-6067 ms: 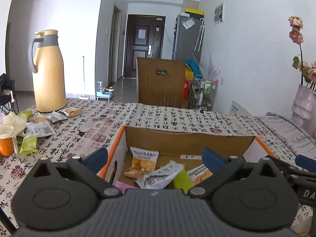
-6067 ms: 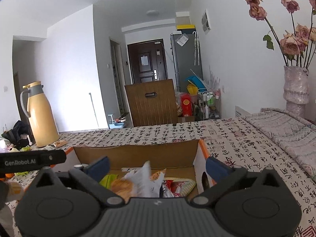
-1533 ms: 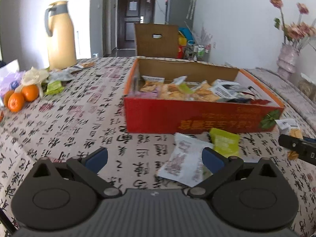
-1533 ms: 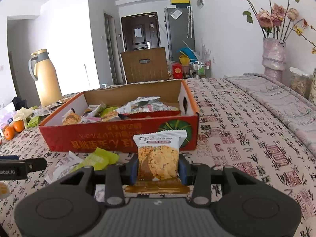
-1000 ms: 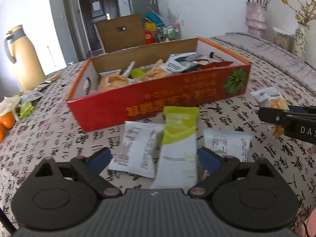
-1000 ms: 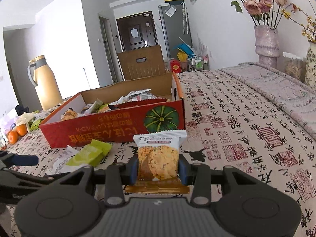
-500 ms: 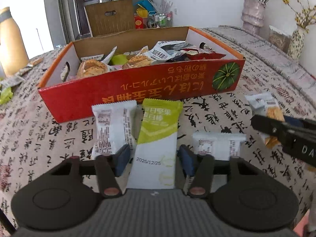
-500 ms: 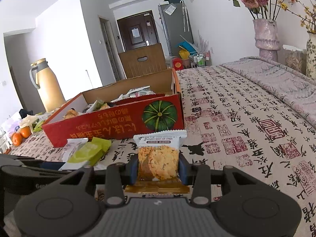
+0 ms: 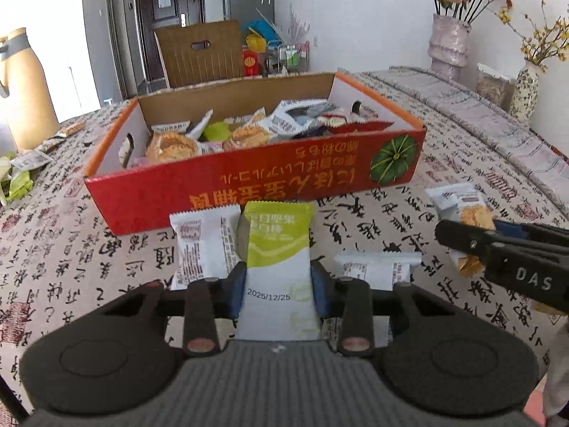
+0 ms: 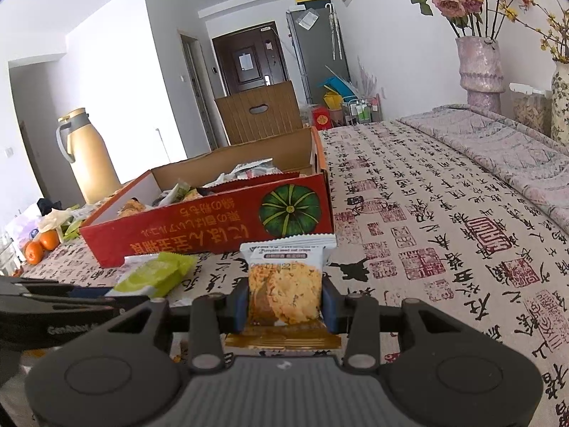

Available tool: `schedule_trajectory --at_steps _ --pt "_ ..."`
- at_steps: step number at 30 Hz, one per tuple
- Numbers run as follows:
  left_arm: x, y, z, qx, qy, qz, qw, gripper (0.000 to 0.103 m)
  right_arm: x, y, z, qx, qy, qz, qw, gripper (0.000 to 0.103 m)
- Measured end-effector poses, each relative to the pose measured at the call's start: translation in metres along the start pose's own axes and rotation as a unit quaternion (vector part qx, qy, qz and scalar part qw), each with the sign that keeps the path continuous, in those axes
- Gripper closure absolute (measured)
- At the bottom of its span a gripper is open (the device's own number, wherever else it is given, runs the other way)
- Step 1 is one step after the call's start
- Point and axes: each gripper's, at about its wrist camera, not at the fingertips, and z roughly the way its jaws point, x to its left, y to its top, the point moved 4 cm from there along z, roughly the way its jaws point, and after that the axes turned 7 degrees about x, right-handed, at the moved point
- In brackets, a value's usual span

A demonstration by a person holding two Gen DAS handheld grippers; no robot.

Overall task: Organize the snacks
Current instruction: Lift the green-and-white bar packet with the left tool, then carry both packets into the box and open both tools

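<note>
A red cardboard box (image 9: 249, 178) holding several snack packets stands on the table; it also shows in the right wrist view (image 10: 213, 224). My left gripper (image 9: 279, 293) is shut on a green-and-white snack packet (image 9: 279, 249) in front of the box. Two white packets (image 9: 202, 245) (image 9: 377, 270) lie on the cloth either side of it. My right gripper (image 10: 284, 300) is shut on a cracker packet (image 10: 286, 284), which also shows at the right of the left wrist view (image 9: 462, 210). The green packet shows in the right wrist view (image 10: 156, 274).
The table has a calligraphy-print cloth (image 10: 444, 220). A yellow thermos (image 10: 89, 156), oranges (image 10: 39, 245) and loose packets (image 9: 21, 174) sit at the far left. Flower vases (image 10: 480, 71) stand at the right. A brown chair back (image 9: 199, 53) is behind the box.
My left gripper has closed fully on the green packet, which it straddled open a second ago. My right gripper has kept its hold on the cracker packet and shifted slightly.
</note>
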Motion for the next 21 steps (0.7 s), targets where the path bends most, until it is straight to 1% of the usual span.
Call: schedule_trajectory --at_steps 4,9,12,21 --pt "0.001 0.002 -0.011 -0.015 0.003 0.000 0.9999 0.065 0.004 0.001 -0.002 -0.003 0.002 -0.004 1.000 0.064" --pt "0.002 0.011 -0.033 -0.050 -0.003 -0.002 0.9987 0.065 0.009 0.004 -0.005 -0.009 0.004 -0.013 1.000 0.064" --pt "0.004 0.020 -0.042 -0.071 0.002 -0.003 0.9975 0.065 0.012 0.009 -0.006 -0.014 0.004 -0.019 1.000 0.064" --pt "0.022 0.060 -0.045 -0.107 0.025 -0.016 0.9938 0.065 0.026 0.040 0.001 -0.041 0.007 -0.041 0.998 0.064"
